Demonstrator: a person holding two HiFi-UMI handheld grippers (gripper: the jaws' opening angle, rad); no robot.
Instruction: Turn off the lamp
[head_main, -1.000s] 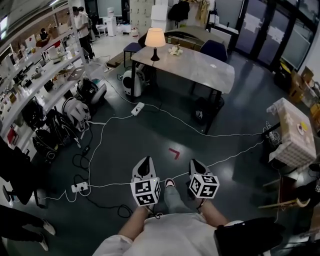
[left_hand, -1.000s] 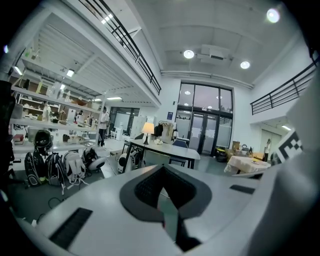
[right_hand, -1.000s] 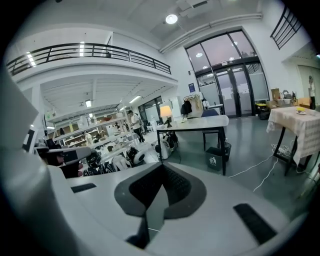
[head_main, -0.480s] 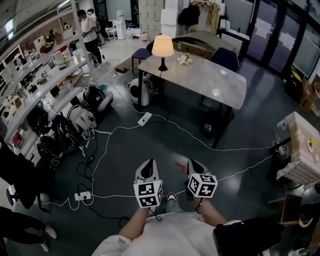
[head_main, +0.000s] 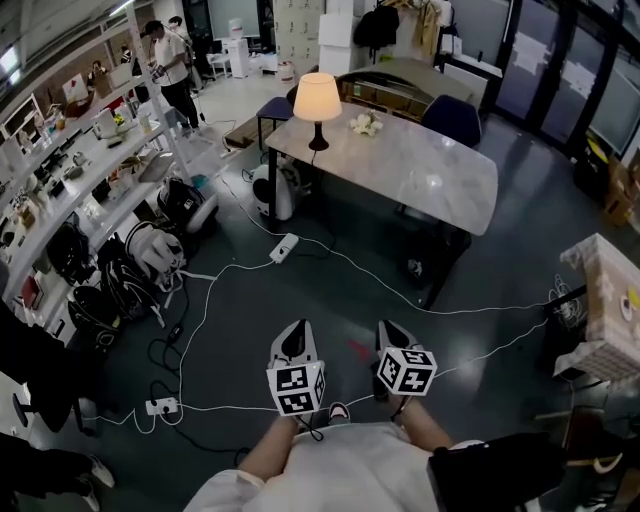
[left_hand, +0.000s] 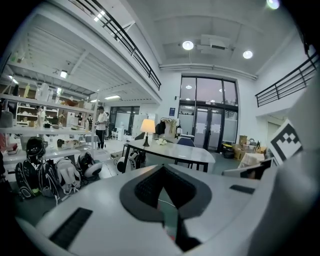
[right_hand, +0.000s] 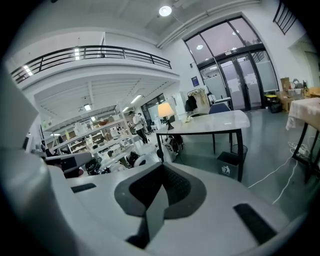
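While both pairs of jaws sit pressed together with nothing between them, the left gripper (head_main: 293, 328) and the right gripper (head_main: 391, 328) hang side by side low in the head view, noses toward the table (head_main: 430, 175). The lamp (head_main: 317, 98) is lit and well apart from them, upright on the table's far left corner, with a small bunch of flowers (head_main: 365, 123) just beside it. Across the dark floor in between, white cables (head_main: 470, 308) snake about, and a power strip (head_main: 284, 247) lies near the table leg. Backpacks (head_main: 130, 260) crowd the foot of the shelves (head_main: 60, 170) at left, where a person (head_main: 165, 60) stands at the far end. A blue chair (head_main: 448, 118) waits behind the table. Both forearms (head_main: 265, 455) reach out from the bottom edge, and the grippers tip slightly downward.
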